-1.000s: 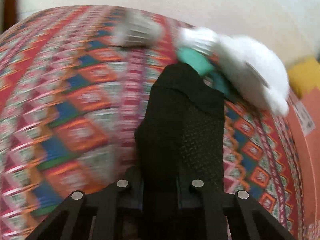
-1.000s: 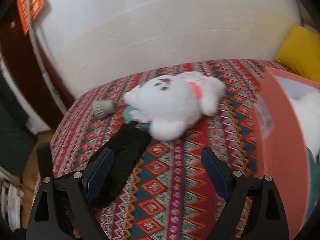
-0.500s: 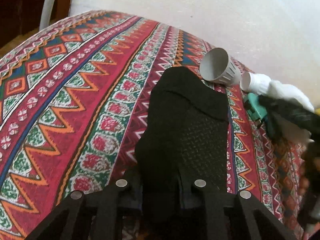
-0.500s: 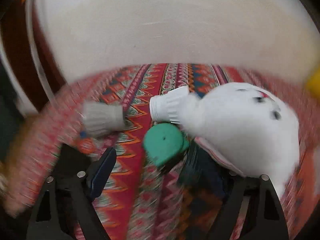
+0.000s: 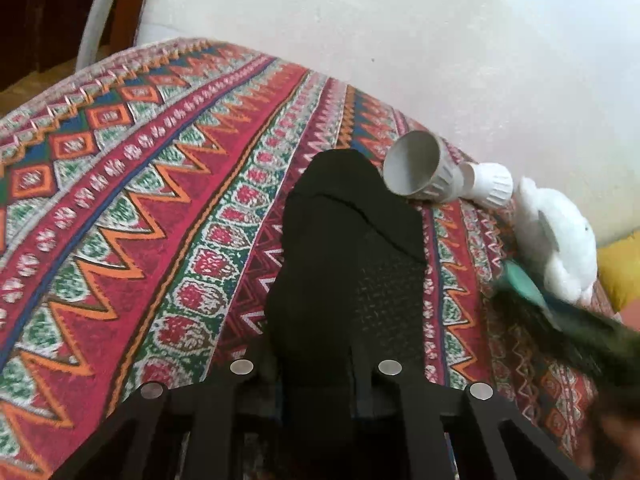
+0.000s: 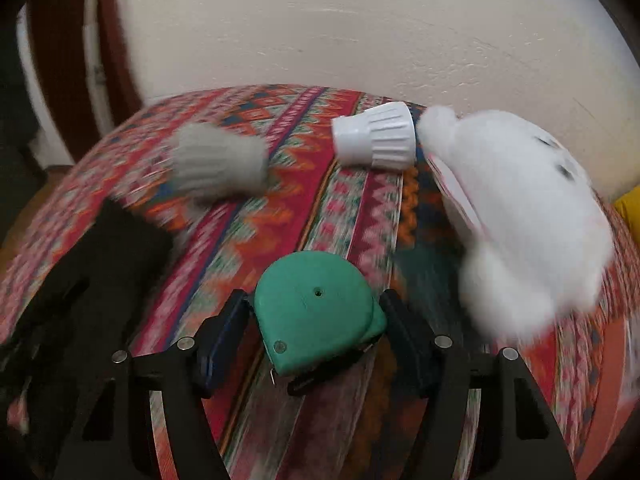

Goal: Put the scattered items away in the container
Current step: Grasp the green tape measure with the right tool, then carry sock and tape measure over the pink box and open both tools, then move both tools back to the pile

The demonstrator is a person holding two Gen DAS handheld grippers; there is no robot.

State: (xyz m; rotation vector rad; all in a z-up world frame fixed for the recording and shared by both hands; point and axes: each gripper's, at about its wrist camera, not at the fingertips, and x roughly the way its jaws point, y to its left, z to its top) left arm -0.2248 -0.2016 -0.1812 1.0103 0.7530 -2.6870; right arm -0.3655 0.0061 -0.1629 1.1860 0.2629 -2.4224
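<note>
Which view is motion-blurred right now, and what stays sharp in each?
Left wrist: mostly sharp, black sock and grey cup crisp; only the right gripper at the right edge smears. Right wrist: patterned cloth, grey cup and white plush toy streaked; green tape measure between the jaws is sharp.

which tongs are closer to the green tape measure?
Right. The right tongs straddle the green tape measure; the left tongs are off to its side, clamped on a black sock.

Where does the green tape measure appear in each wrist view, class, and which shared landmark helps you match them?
Left wrist: green tape measure at right edge, blurred, below the white plush toy.
Right wrist: low centre, between the right gripper fingers.
Shared landmark: the white ribbed cup lying beside the plush toy.
</note>
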